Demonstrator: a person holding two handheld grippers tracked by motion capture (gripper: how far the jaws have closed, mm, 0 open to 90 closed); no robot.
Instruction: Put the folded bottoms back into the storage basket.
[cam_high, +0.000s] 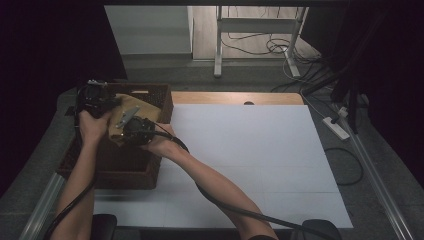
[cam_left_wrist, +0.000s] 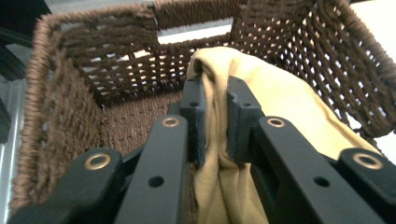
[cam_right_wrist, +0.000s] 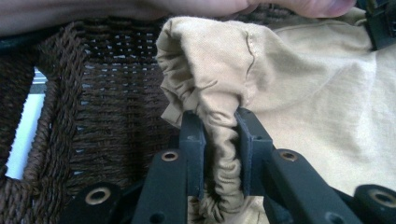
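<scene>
A tan cloth (cam_high: 131, 106) hangs over the dark brown wicker basket (cam_high: 150, 176) at the table's left. My left gripper (cam_left_wrist: 215, 116) is shut on a fold of the tan cloth (cam_left_wrist: 275, 98), inside the basket (cam_left_wrist: 65, 116) near its far wall. My right gripper (cam_right_wrist: 220, 140) is shut on a bunched edge of the cloth (cam_right_wrist: 289, 79), with the basket's woven wall (cam_right_wrist: 93, 107) close on its left. From above, the left gripper (cam_high: 95, 97) and the right gripper (cam_high: 137, 129) sit close together over the basket, each in a hand.
A white sheet (cam_high: 250, 155) covers the table right of the basket. A wooden strip (cam_high: 235, 97) runs along the far edge. Cables and a power strip (cam_high: 336, 127) lie on the floor to the right. A desk frame (cam_high: 255, 30) stands beyond.
</scene>
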